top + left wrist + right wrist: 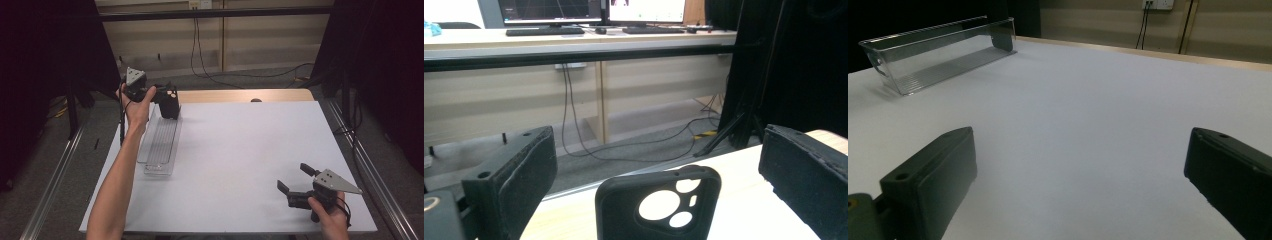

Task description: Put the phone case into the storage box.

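Observation:
A black phone case (170, 104) with round camera cut-outs stands upright at the far end of a clear plastic tray (161, 145) on the left of the white table (240, 145). My left gripper (166, 97) is held at that end of the tray. In the left gripper view the case (659, 207) rises between the jaws, which stand wide apart and clear of it; the left gripper (661, 150) is open. My right gripper (293, 176) rests near the front right corner, open with nothing in it (1080, 150). Its view shows the tray (923, 70) far off at the upper left.
A wooden strip (240, 95) borders the table's far edge. Beyond it lie cables on the floor (235, 80) and a desk with monitors (589, 10). Metal rails (55, 175) run along both table sides, with dark curtains to the left and right.

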